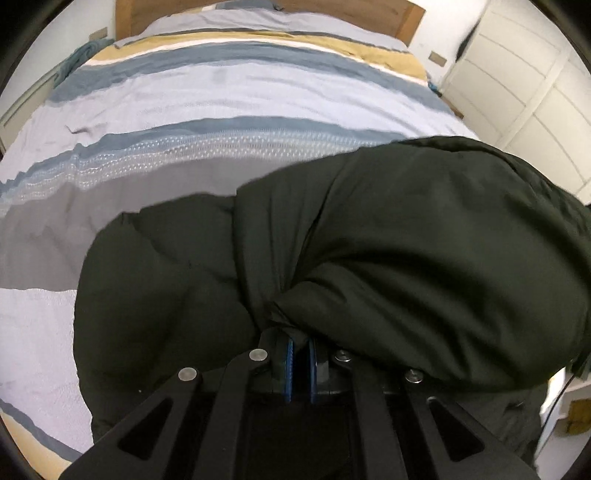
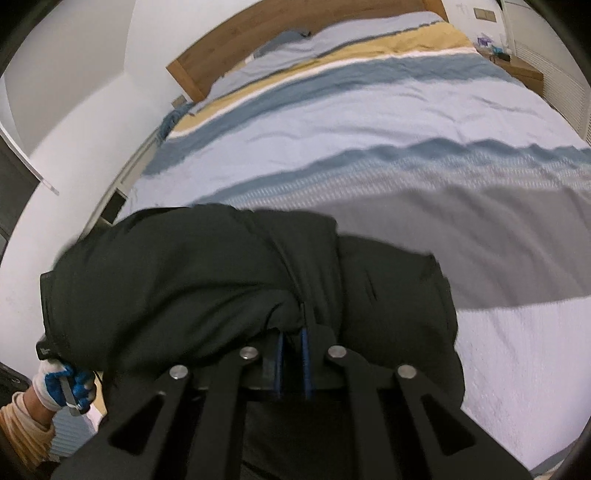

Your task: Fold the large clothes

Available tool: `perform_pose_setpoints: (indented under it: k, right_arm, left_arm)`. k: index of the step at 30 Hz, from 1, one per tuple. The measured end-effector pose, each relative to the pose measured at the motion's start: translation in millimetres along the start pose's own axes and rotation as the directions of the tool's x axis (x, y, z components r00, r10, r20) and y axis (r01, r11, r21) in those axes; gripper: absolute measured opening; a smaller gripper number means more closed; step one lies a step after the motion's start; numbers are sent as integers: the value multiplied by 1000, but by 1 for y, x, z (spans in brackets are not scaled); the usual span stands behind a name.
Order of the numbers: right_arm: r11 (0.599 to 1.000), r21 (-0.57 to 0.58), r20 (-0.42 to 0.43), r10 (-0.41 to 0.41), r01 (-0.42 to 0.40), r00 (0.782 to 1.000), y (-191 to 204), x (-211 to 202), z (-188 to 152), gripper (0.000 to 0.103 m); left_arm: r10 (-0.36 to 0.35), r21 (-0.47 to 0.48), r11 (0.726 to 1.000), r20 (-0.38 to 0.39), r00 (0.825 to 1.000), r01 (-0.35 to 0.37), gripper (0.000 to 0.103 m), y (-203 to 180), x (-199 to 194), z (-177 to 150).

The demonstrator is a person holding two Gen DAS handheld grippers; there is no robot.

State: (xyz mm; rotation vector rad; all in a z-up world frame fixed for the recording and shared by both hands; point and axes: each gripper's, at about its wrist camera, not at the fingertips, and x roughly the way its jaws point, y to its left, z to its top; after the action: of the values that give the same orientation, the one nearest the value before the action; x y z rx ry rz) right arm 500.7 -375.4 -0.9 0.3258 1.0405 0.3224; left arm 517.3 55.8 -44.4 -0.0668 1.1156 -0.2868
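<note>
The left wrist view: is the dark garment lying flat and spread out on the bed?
No, the dark garment is bunched and held up by the left gripper, above the striped bedcover.

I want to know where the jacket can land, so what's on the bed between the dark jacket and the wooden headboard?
Only striped bedspread lies between the dark jacket and the wooden headboard; both wrist views show nothing else on that stretch.

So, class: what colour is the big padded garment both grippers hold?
Very dark green, almost black: the garment shows best in the left wrist view.
</note>
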Motion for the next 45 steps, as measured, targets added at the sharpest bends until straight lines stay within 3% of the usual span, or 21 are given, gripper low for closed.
perform_pose_setpoints:
  k: [7, 18, 28, 33, 37, 41, 45]
  right_arm:
    - [999, -10, -65, -47, 47, 997, -12, 20, -26, 8]
    - [988, -81, -57, -137, 132, 989, 0, 5, -22, 16]
    - [981, -75, -62, -184, 179, 981, 0, -37, -28, 23]
    - [981, -134, 1, -142, 141, 990, 30, -63, -4, 25]
    - [980, -189, 35, -52, 58, 998, 71, -57, 26, 41]
    - [970, -245, 1, 6, -6, 1000, 106, -38, 34, 42]
    - [951, -304, -67, 42, -60, 997, 124, -24, 20, 42]
  left_arm:
    - [50, 77, 996, -18, 999, -48, 6, -10, 9, -10]
    - [135, 130, 983, -13, 991, -132, 16, -31, 2, -10]
    - [143, 129, 982, -14, 990, -140, 42, -20, -42, -24]
    - [94, 109, 989, 59, 994, -100, 50, -24, -80, -5]
    - [36, 121, 991, 117, 992, -50, 56, -45, -79, 29]
    - [-44, 105, 994, 111, 993, 33, 56, -64, -57, 46]
    - [-112, 98, 990, 69, 991, 105, 56, -77, -36, 36]
